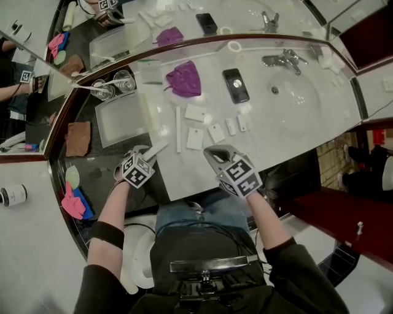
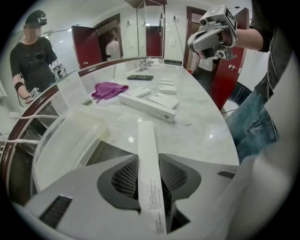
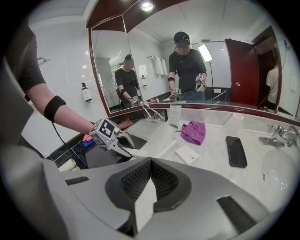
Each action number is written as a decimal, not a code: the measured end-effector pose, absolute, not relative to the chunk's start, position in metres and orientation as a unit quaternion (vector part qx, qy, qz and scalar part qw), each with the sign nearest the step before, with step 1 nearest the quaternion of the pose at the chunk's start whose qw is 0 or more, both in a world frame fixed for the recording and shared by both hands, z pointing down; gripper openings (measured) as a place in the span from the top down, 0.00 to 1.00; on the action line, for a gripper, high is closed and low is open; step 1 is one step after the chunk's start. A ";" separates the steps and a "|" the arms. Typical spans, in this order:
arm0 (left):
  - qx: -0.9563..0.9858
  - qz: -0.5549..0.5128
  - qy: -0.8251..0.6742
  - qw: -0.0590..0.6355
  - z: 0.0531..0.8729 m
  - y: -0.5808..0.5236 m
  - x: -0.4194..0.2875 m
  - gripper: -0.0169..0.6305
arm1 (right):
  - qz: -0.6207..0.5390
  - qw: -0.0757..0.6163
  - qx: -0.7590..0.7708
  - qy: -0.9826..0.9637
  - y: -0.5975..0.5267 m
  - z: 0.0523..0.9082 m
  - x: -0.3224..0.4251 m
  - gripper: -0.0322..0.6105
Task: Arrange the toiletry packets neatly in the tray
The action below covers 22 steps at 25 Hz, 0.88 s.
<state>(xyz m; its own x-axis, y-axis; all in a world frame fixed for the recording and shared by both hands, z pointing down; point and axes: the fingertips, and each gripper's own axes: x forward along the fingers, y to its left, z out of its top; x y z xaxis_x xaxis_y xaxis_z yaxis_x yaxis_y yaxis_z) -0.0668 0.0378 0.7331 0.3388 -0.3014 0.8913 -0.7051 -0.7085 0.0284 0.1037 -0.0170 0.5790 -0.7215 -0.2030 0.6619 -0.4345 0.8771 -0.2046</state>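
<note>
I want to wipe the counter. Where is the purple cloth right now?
In the head view the purple cloth lies on the marble counter near the mirror, left of the black phone and right of the two glasses.

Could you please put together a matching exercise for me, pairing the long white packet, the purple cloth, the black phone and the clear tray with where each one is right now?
Things:
1. long white packet
2. purple cloth
3. black phone
4. clear tray

Places:
A. flat on the counter, next to the sink basin
B. standing at the counter's left end
C. clamped in the left tongs
D. crumpled on the counter between tray and phone

Pairs: 1-C, 2-D, 3-A, 4-B.
</note>
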 end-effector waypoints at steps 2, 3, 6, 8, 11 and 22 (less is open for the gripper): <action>0.790 0.479 -0.315 0.216 0.738 0.040 -0.066 0.77 | 0.178 0.331 0.178 -0.909 -0.016 0.581 0.106 0.95; 0.790 0.479 -0.315 0.217 0.740 0.040 -0.066 0.76 | 0.181 0.331 0.179 -0.909 -0.016 0.580 0.107 0.95; 0.788 0.474 -0.325 0.222 0.738 0.037 -0.066 0.73 | 0.189 0.329 0.181 -0.907 -0.015 0.578 0.109 0.95; 0.786 0.469 -0.331 0.229 0.735 0.036 -0.068 0.62 | 0.187 0.330 0.183 -0.907 -0.017 0.581 0.113 0.95; 0.784 0.471 -0.335 0.227 0.733 0.036 -0.071 0.62 | 0.186 0.331 0.185 -0.907 -0.019 0.584 0.114 0.95; 0.792 0.413 -0.412 0.180 0.645 0.021 -0.067 0.62 | 0.161 0.307 0.177 -0.921 -0.028 0.559 0.091 0.95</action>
<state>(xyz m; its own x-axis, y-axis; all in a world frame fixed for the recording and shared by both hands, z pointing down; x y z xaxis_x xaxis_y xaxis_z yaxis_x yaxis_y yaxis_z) -0.0673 0.0207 0.6446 0.3181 -0.5041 0.8029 -0.8018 -0.5950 -0.0559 0.0906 -0.0281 0.5595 -0.7488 -0.2274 0.6225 -0.4247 0.8857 -0.1873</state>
